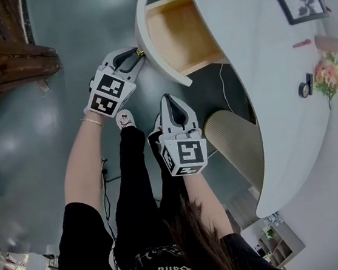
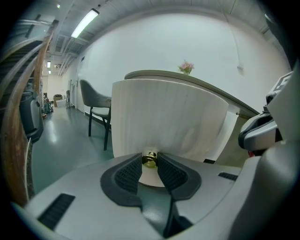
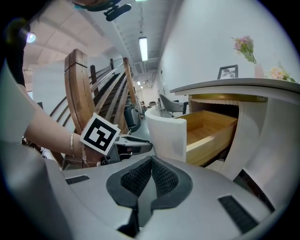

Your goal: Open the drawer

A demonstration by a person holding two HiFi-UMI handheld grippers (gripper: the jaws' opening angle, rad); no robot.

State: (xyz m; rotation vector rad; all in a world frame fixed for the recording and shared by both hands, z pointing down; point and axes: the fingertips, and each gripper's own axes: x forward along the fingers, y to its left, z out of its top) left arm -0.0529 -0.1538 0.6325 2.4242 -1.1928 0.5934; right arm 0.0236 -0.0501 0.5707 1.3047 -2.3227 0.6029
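The drawer (image 1: 175, 36) of the white curved desk (image 1: 272, 82) stands pulled out, its bare wooden inside (image 3: 211, 126) showing. Its curved white front (image 2: 164, 117) fills the left gripper view. My left gripper (image 1: 136, 54) is shut on the small brass knob (image 2: 149, 159) at the lower middle of that front, the knob pinched between both pads. My right gripper (image 1: 172, 102) hangs lower and nearer the person, apart from the drawer, its pads (image 3: 161, 176) pressed together with nothing between them.
On the desk top stand a framed picture (image 1: 301, 2), pink flowers (image 1: 328, 76) and a small round item (image 1: 304, 89). A ribbed beige stool (image 1: 236, 138) sits under the desk. A wooden stair rail (image 3: 82, 93) rises at the left; a chair (image 2: 93, 110) stands beyond the drawer.
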